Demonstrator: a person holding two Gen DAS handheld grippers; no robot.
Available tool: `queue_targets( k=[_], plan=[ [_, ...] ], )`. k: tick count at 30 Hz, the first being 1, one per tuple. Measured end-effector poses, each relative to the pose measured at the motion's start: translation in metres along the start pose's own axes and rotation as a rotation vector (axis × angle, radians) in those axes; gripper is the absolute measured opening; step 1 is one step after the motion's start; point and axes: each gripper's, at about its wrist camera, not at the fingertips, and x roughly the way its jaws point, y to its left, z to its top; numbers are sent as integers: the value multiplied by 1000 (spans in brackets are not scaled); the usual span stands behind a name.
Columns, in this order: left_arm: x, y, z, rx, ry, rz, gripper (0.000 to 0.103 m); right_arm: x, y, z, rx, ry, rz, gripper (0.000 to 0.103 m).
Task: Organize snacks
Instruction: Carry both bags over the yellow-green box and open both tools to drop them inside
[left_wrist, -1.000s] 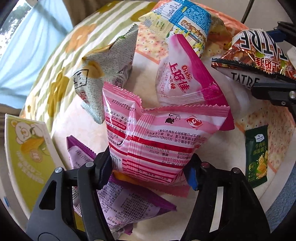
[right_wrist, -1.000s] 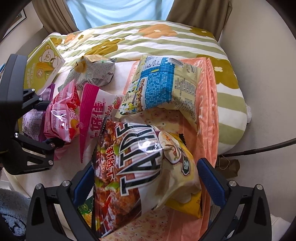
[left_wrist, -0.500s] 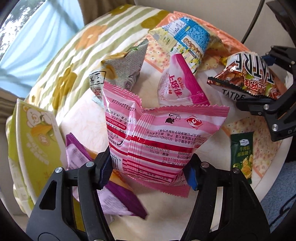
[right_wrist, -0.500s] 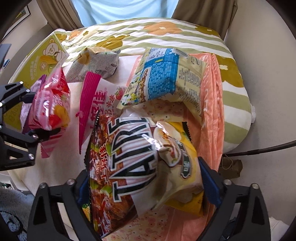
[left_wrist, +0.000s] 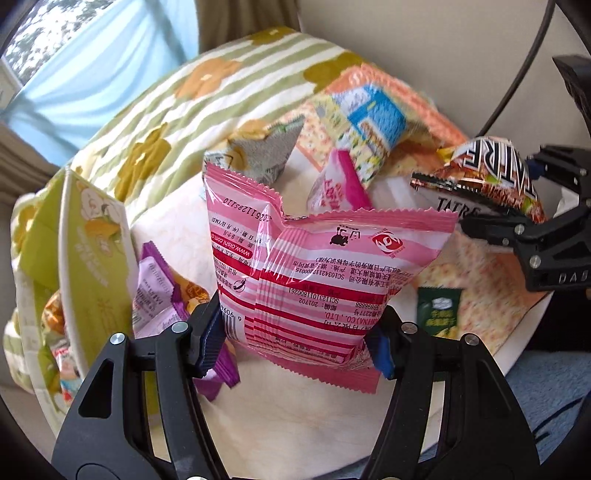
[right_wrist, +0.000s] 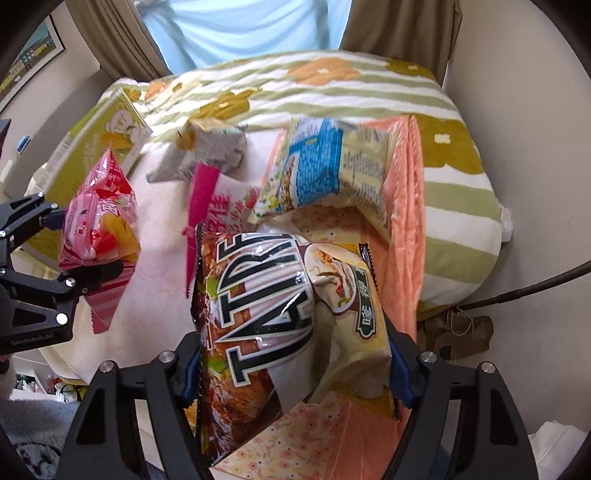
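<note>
Left wrist view, left hand-held gripper (left_wrist: 297, 345) clenched on pink striped snack bag (left_wrist: 321, 273), right hand-held gripper (right_wrist: 291, 373) just closing, grasping TATRE chip bag (right_wrist: 273, 314).

1. Snack bag (left_wrist: 325, 280): pink with red and white stripes.
2. Chip bag (right_wrist: 273, 314): brown-red, white letters.
3. Quilt (right_wrist: 332, 88): green-and-white stripes, orange and olive flowers.
4. Box (left_wrist: 92, 251): lime green.

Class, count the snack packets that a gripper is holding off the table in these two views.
2: the pink striped plastic packet in the left gripper, and the brown TATRE foil bag in the right gripper.
</note>
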Motion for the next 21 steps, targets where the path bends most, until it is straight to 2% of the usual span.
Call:
queue_targets(
  k=[3,8,11,15,21],
  plan=[
    [-19,-4,-2,-25,-31,9,61,-17,5,1,-18,-31,-4,73],
    [-54,3,-8,-120,-106,-35,61,-47,15,5,-64,-89,-19,73],
    [-75,13,-12,-173,-153,-22,61,-62,23,10,-81,-124,-16,73],
    [-106,36,-23,-238,-208,24,61,-79,43,22,-125,-171,5,73],
    [-137,96,-51,-328,-247,85,61,-87,93,44,-230,-225,37,73]
  ],
)
